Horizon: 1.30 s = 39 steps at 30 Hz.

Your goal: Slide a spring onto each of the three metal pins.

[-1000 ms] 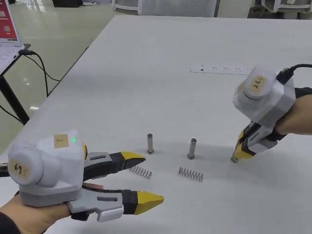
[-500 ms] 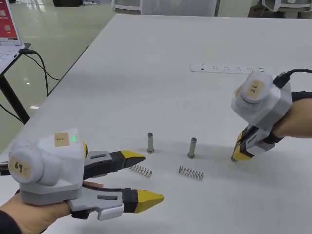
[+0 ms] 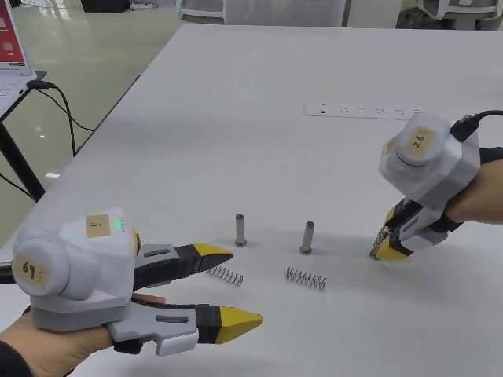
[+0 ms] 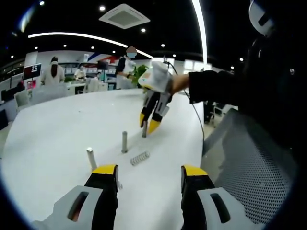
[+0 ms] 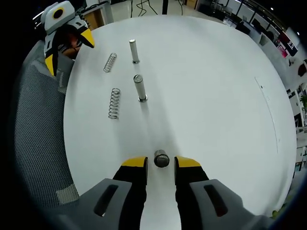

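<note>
Right hand-held gripper [image 5: 160, 163] straddles one pin [image 5: 161, 158] standing upright.

In the head view, a round tan sticker [image 3: 33, 271] on the rear of the left tongs [image 3: 240, 287] carries the handwritten number 69. A smaller square tan sticker [image 3: 98, 226] on top of the same tongs bears a faint mark too small to read. The right tongs [image 3: 383, 250] carry a matching round label [image 3: 420, 140] that reads 26 in handwritten digits, while the red panel on the laptop screen [image 3: 6, 39] beyond the worktop's far left is too blurred to read.
</note>
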Each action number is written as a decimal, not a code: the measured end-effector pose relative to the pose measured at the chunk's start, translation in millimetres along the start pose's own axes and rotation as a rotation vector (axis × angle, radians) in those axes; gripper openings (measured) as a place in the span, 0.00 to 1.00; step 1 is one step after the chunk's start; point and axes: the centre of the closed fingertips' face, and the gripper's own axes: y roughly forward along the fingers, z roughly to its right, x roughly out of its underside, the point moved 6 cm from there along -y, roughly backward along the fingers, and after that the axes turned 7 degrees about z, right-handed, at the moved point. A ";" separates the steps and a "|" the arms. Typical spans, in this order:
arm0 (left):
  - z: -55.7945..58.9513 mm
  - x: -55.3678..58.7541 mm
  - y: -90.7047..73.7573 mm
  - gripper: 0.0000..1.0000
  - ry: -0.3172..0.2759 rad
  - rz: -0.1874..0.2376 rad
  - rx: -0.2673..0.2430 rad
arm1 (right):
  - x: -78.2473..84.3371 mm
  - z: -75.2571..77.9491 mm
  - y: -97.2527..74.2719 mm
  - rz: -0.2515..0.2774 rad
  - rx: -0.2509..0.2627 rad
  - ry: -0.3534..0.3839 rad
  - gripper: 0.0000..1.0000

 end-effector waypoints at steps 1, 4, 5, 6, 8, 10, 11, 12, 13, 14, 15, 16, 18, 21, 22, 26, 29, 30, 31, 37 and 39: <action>0.0 -0.1 0.0 0.47 -0.001 0.001 0.000 | 0.7 -1.1 -0.8 0.000 0.001 0.002 0.20; 0.0 -0.2 0.1 0.47 0.001 0.000 0.000 | 2.9 -5.1 -4.6 -0.001 0.007 0.002 0.21; 0.1 -0.3 0.2 0.47 0.000 0.001 0.001 | 3.0 -6.2 -5.8 0.001 0.009 -0.001 0.21; 0.3 -0.2 0.3 0.47 0.000 0.001 0.002 | 3.4 -7.7 -7.5 0.005 0.009 0.003 0.21; 0.7 -0.1 0.5 0.47 0.001 -0.001 0.003 | 4.5 -8.9 -9.5 0.012 0.014 0.007 0.21; 0.7 -0.3 0.6 0.47 0.003 -0.001 0.003 | 6.3 -11.2 -11.1 0.014 0.017 0.018 0.21; 0.7 -0.4 0.6 0.47 0.003 -0.001 0.003 | 7.5 -10.1 -10.5 0.015 0.017 0.018 0.21; 0.7 -0.5 0.6 0.47 0.003 0.000 0.003 | 8.1 -11.1 -10.7 0.017 0.017 0.019 0.21; 0.7 -0.6 0.5 0.47 0.003 0.000 0.003 | 8.3 -14.9 -11.3 0.018 0.016 0.021 0.21; 0.8 -0.6 0.5 0.47 0.003 0.000 0.003 | 8.7 -16.7 -11.6 0.019 0.014 0.021 0.21; 0.9 -0.6 0.5 0.47 0.004 0.000 0.003 | 8.9 -18.9 -12.0 0.019 0.012 0.023 0.21; 1.1 -0.7 0.5 0.47 0.004 0.000 0.004 | 9.2 -20.5 -12.1 0.020 0.011 0.024 0.21; 1.4 -0.8 0.5 0.47 0.004 -0.001 0.004 | 9.7 -24.8 -12.9 0.021 0.009 0.025 0.21; 1.6 -1.0 0.4 0.47 0.005 -0.001 0.004 | 8.9 -31.4 -13.5 0.034 -0.005 0.042 0.21; 1.5 -0.9 0.3 0.47 0.006 -0.002 0.004 | 8.8 -33.2 -13.5 0.036 -0.008 0.045 0.21; 1.4 -0.7 0.5 0.47 0.006 -0.004 0.006 | 6.3 -42.5 -12.7 0.039 -0.029 0.042 0.20; 1.3 -0.4 0.5 0.46 0.006 -0.007 0.007 | 1.2 -50.9 -11.6 0.051 -0.051 0.041 0.20; 1.4 -0.4 0.5 0.46 0.006 -0.006 0.007 | -1.7 -54.6 -10.6 0.057 -0.061 0.039 0.20; 1.4 -0.5 0.4 0.46 0.006 -0.006 0.007 | -3.6 -56.7 -9.9 0.061 -0.067 0.038 0.20; 1.8 -0.8 -0.2 0.46 0.008 -0.007 0.007 | -18.6 -66.9 -4.1 0.075 -0.096 0.004 0.20; 1.8 -0.8 -0.2 0.46 0.009 -0.008 0.009 | -22.0 -67.6 -2.4 0.075 -0.097 -0.012 0.20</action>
